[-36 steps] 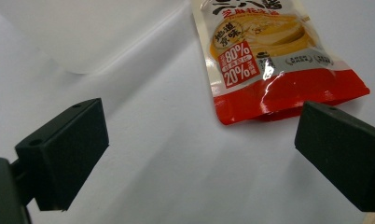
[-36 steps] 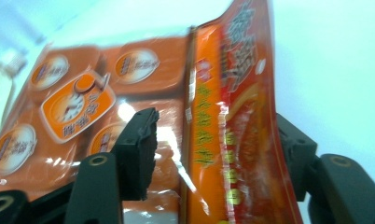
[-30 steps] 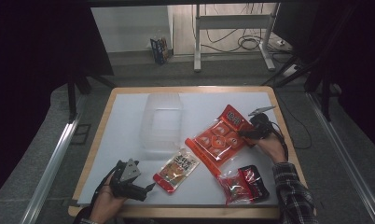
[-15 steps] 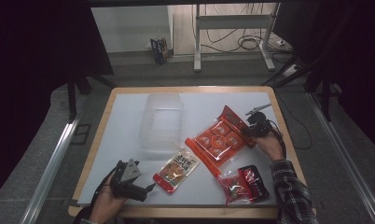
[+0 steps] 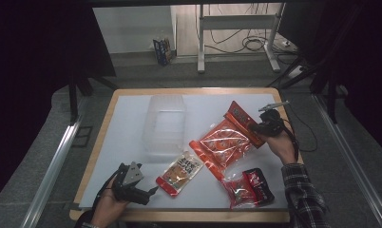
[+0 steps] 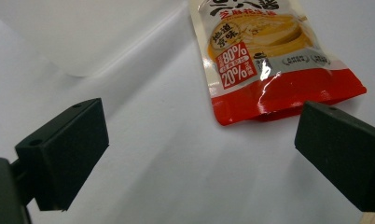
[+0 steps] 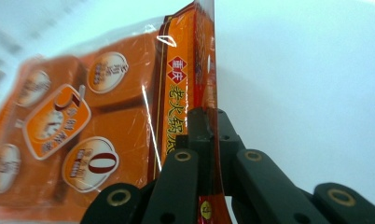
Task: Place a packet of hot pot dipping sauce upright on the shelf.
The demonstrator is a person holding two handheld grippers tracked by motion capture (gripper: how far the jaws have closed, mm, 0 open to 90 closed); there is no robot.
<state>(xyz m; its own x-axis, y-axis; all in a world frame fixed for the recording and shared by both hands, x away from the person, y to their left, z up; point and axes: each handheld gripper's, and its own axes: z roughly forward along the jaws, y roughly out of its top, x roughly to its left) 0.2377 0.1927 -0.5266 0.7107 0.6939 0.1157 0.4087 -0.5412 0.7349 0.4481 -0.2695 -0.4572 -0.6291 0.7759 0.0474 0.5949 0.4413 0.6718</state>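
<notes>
A large orange-red snack packet [image 5: 224, 142] lies right of the table's middle. My right gripper [image 5: 258, 127] is shut on its right edge and holds that edge up off the sheet. In the right gripper view the black jaws [image 7: 209, 123] pinch the packet's sealed strip [image 7: 185, 79], which stands upright between them. My left gripper [image 5: 151, 191] rests near the front left edge, open and holding nothing. Its wide-apart jaws [image 6: 199, 140] point at a yellow and red sachet [image 6: 265, 60] that lies flat just ahead [image 5: 179, 172].
A clear plastic container [image 5: 165, 124] stands on the white sheet [image 5: 127, 118] behind the sachet, and its corner shows in the left gripper view [image 6: 73, 37]. A small dark red packet [image 5: 248, 187] lies near the front right edge, beside the right forearm.
My right gripper has closed on the big packet's right edge and risen a little, so that edge now lifts off the table. The left hand has kept still.
</notes>
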